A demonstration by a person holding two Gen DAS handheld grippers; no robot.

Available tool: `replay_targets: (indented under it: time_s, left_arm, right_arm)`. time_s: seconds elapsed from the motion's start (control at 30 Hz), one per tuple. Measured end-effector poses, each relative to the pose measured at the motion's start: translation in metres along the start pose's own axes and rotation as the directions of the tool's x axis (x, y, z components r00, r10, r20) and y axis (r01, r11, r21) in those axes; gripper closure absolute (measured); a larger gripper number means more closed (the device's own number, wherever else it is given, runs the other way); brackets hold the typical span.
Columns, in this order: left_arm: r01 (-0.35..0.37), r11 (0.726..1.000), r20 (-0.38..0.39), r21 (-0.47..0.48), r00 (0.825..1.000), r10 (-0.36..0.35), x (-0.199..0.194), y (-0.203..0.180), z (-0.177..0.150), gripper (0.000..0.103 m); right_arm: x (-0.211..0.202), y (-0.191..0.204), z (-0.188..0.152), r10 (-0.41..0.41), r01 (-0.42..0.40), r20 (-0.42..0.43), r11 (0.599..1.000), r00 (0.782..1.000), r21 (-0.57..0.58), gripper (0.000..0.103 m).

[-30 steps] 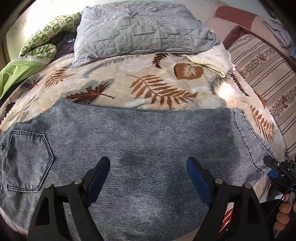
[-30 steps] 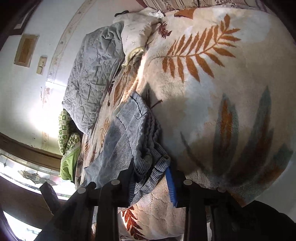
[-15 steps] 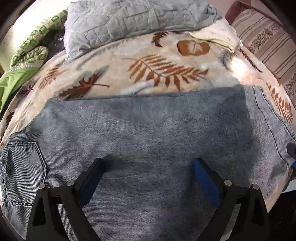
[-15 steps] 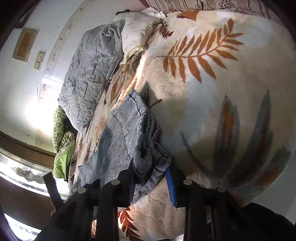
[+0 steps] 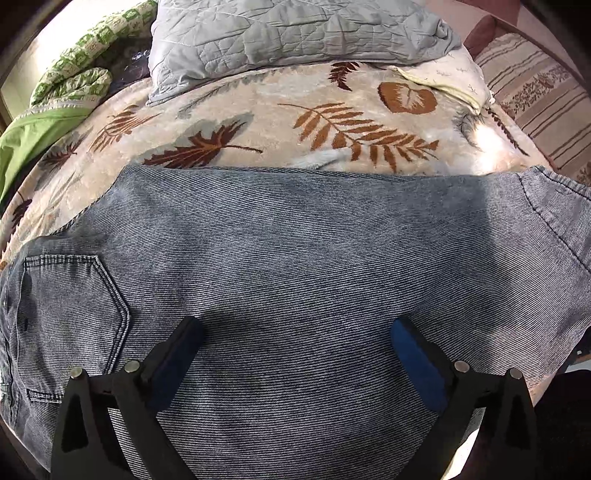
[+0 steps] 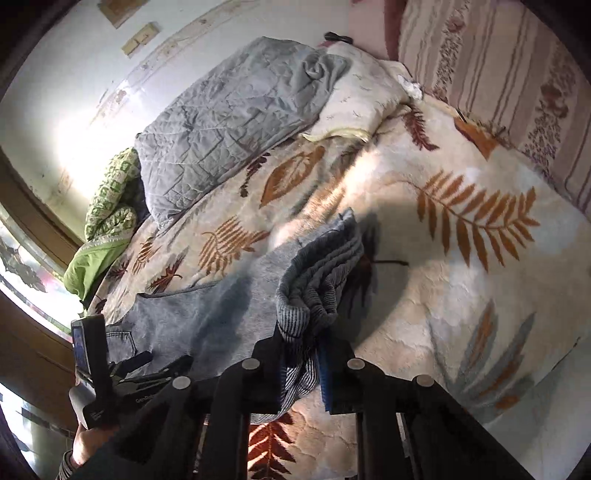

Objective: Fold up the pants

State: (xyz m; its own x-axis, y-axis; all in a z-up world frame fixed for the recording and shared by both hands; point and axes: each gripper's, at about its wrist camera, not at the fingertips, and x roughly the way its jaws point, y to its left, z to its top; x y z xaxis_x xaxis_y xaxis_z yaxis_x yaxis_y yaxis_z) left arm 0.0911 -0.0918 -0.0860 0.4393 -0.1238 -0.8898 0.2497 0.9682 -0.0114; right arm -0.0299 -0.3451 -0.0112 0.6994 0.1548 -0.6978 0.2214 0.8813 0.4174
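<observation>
Grey-blue denim pants [image 5: 295, 280] lie spread sideways across the leaf-patterned bed blanket [image 5: 258, 122], back pocket at the left, leg hems at the right. My left gripper [image 5: 295, 354] is open and empty, hovering just above the middle of the pants. My right gripper [image 6: 301, 354] is shut on the bunched leg hems of the pants [image 6: 317, 280] and lifts them off the blanket. The left gripper also shows in the right wrist view [image 6: 144, 369], low at the left over the pants.
A grey quilted blanket [image 5: 295, 33] and a cream pillow [image 5: 454, 74] lie at the far side of the bed. Green bedding [image 5: 55, 96] is at the far left. A striped headboard cushion [image 5: 543, 92] stands at the right.
The right gripper has lifted and rolled, carrying the leg hems up and toward the left. The left gripper dipped toward the pants, then drew back a little; it stays open.
</observation>
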Motion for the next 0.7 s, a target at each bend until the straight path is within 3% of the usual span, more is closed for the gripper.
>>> replay_targets:
  time_s: [0.13, 0.27, 0.4, 0.43, 0.5, 0.53, 0.57, 0.63, 0.7]
  left_arm:
    - [0.118, 0.969, 0.096, -0.218, 0.99, -0.099, -0.04, 0.058, -0.009, 0.005]
    - [0.123, 0.923, 0.199, -0.365, 0.979, -0.052, -0.087, 0.125, -0.031, 0.005]
    - [0.097, 0.9, 0.223, -0.425, 0.975, 0.0, -0.11, 0.167, -0.051, 0.004]
    - [0.088, 0.895, 0.223, -0.437, 0.975, 0.013, -0.112, 0.173, -0.054, 0.004]
    - [0.084, 0.888, 0.209, -0.451, 0.978, 0.013, -0.111, 0.181, -0.058, 0.005]
    - [0.089, 0.887, 0.202, -0.453, 0.979, 0.005, -0.11, 0.182, -0.059, 0.004]
    - [0.094, 0.887, 0.202, -0.452, 0.979, -0.001, -0.111, 0.182, -0.059, 0.005]
    - [0.118, 0.887, 0.218, -0.446, 0.976, -0.02, -0.116, 0.179, -0.055, 0.005]
    - [0.18, 0.884, 0.253, -0.431, 0.965, -0.073, -0.124, 0.17, -0.048, 0.005]
  right_arm:
    - [-0.012, 0.08, 0.006, 0.06, -0.05, 0.053, 0.984, 0.997, -0.172, 0.088]
    - [-0.001, 0.167, -0.019, 0.171, -0.156, 0.016, 0.931, 0.985, -0.33, 0.088]
    - [0.045, 0.214, -0.071, 0.215, -0.248, -0.127, 0.893, 0.968, -0.375, 0.086]
    - [0.068, 0.219, -0.085, 0.203, -0.263, -0.196, 0.894, 0.959, -0.361, 0.081]
    - [0.117, 0.216, -0.116, 0.157, -0.272, -0.343, 0.908, 0.926, -0.319, 0.058]
    - [0.125, 0.213, -0.126, 0.168, -0.278, -0.336, 0.908, 0.927, -0.313, 0.054]
    - [0.115, 0.212, -0.128, 0.207, -0.292, -0.267, 0.896, 0.941, -0.333, 0.042]
    - [0.102, 0.207, -0.123, 0.266, -0.349, -0.292, 0.892, 0.919, -0.286, 0.028]
    - [0.087, 0.191, -0.114, 0.319, -0.384, -0.273, 0.893, 0.908, -0.235, 0.027]
